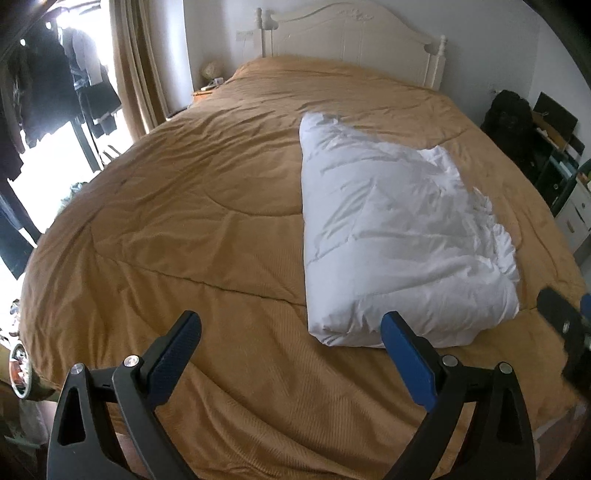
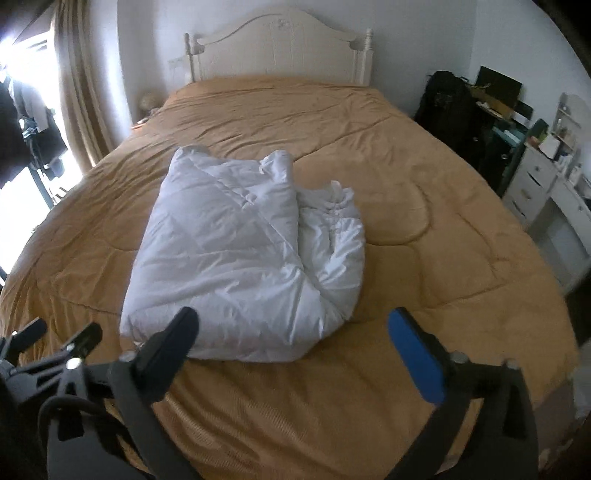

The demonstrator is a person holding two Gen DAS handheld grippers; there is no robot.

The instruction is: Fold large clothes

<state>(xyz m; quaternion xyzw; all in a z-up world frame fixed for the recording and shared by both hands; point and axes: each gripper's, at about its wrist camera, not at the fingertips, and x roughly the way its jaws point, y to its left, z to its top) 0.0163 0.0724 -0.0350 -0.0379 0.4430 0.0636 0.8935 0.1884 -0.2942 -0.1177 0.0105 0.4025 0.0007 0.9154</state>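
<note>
Your left gripper hangs above the near end of the bed, fingers spread wide, nothing between them. The blue pad of one finger sits just in front of the near edge of the white quilted duvet; whether it touches the fabric cannot be told from this view.

Your right gripper is likewise spread wide and holds nothing. Its dark finger overlaps the duvet's near left corner in the right wrist view; contact cannot be confirmed.

The duvet lies folded into a long bundle on the tan bedspread, running from near the foot of the bed toward the white headboard. One long side is a smooth folded edge. The opposite side, seen best from the right wrist, is bunched and rumpled, with loose layers spilling out. The near end is a rounded fold.

Your right gripper's tip shows at the right edge of the left wrist view; part of your left gripper's frame shows at the lower left of the right wrist view.

A curtain hangs by the bright window. A black backpack and white drawers stand to the right of the bed.
</note>
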